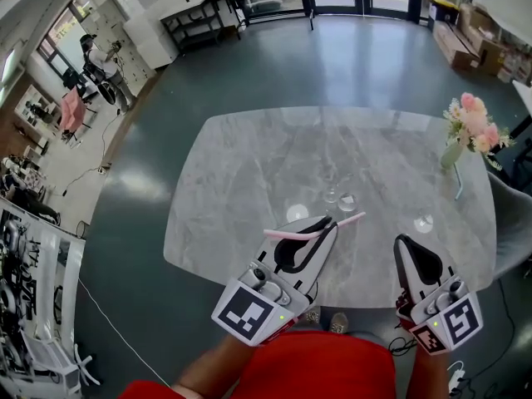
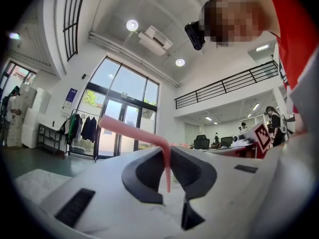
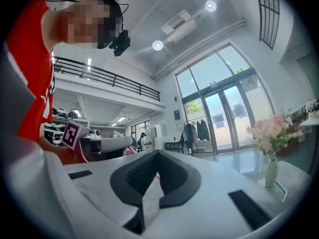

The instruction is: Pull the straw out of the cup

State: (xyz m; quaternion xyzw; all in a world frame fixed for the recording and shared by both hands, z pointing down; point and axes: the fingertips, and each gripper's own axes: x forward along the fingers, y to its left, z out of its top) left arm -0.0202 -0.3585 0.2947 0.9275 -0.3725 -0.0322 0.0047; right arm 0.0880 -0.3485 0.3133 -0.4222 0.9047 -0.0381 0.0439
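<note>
Straw (image 1: 314, 230): pink, with a bend, and clamped in the left gripper (image 1: 328, 223) in the lower centre of the head view. It lies roughly level across the jaw tips, above the front edge of the grey stone table (image 1: 249, 165).

Left gripper view: the jaws are closed on the straw (image 2: 134, 131). Its short leg hangs down between the pads and its long leg runs toward the upper left of the frame. No cup or glass appears around either end.

Right gripper (image 1: 401, 241): at the lower right of the head view, jaws together and nothing between them. Its own view confirms this (image 3: 149, 178).

Cup: not firmly identified. 2 small clear glasses (image 1: 347, 202) stand on the table near the frame centre, just above the straw's right end. A flower vase (image 1: 453, 152) stands at the upper right.

Assessment:
1. The straw appears free of any container, since both ends show in open air, so the pull looks done.
2. The head view cannot settle how high the right end sits over the nearest glass.
3. Only setting the straw down or letting it go seems to be left, if that is required.
</note>
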